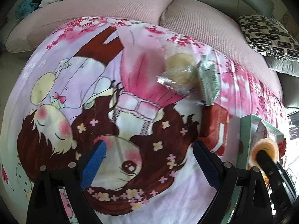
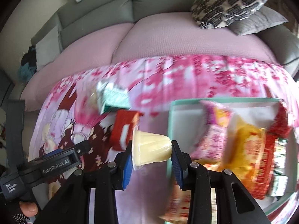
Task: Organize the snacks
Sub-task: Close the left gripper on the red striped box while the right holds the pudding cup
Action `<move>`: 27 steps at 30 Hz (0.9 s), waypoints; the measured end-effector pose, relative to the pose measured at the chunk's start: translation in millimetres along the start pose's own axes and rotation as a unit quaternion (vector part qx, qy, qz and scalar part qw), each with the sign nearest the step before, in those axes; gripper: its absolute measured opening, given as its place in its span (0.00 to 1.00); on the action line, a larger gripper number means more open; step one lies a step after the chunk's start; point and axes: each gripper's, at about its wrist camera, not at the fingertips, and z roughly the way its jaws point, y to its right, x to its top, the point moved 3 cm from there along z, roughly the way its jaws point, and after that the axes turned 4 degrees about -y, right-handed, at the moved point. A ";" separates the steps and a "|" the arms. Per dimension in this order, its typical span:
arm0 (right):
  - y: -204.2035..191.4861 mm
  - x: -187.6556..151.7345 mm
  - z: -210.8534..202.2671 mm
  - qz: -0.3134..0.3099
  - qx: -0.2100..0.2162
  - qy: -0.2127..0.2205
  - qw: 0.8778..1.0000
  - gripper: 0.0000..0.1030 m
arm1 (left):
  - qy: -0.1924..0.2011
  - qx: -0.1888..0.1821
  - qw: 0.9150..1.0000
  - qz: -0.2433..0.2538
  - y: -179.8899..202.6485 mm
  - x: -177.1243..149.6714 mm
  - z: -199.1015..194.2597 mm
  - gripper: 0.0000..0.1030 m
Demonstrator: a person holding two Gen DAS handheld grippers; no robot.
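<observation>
My right gripper [image 2: 151, 150] is shut on a pale yellow jelly cup [image 2: 151, 148], held sideways just left of the mint-green box [image 2: 171, 123]. The box holds several snack packets, among them a yellow-orange one [image 2: 243, 140] and a pink one [image 2: 211, 136]. On the cartoon blanket lie a red packet [image 2: 124, 130], a green-and-white packet [image 2: 114, 97] and a clear-wrapped pale pastry [image 1: 179, 71]. My left gripper [image 1: 149, 158] is open and empty above the blanket; the red packet [image 1: 216, 128] lies just beyond its right finger. The box [image 1: 244, 140] shows at the right of the left wrist view.
The blanket [image 1: 93, 74] covers a pink sofa seat [image 2: 168, 37]. A black-and-white patterned cushion [image 2: 228, 1] and a grey cushion [image 2: 259, 22] lie at the back right. The left gripper's body [image 2: 56, 164] shows at the left of the right wrist view.
</observation>
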 end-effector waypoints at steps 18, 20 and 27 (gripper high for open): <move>88.7 0.6 -35.4 0.094 -0.050 0.019 0.994 0.38 | -0.005 -0.041 0.994 0.097 82.0 9.0 16.9 0.69; 89.5 -0.2 -35.3 0.095 -0.049 0.019 0.994 0.38 | -0.006 -0.039 0.994 0.104 86.6 10.3 21.7 0.65; 89.1 -0.5 -33.7 0.097 -0.044 0.017 0.994 0.38 | -0.019 -0.032 0.994 0.104 89.6 10.9 40.0 0.51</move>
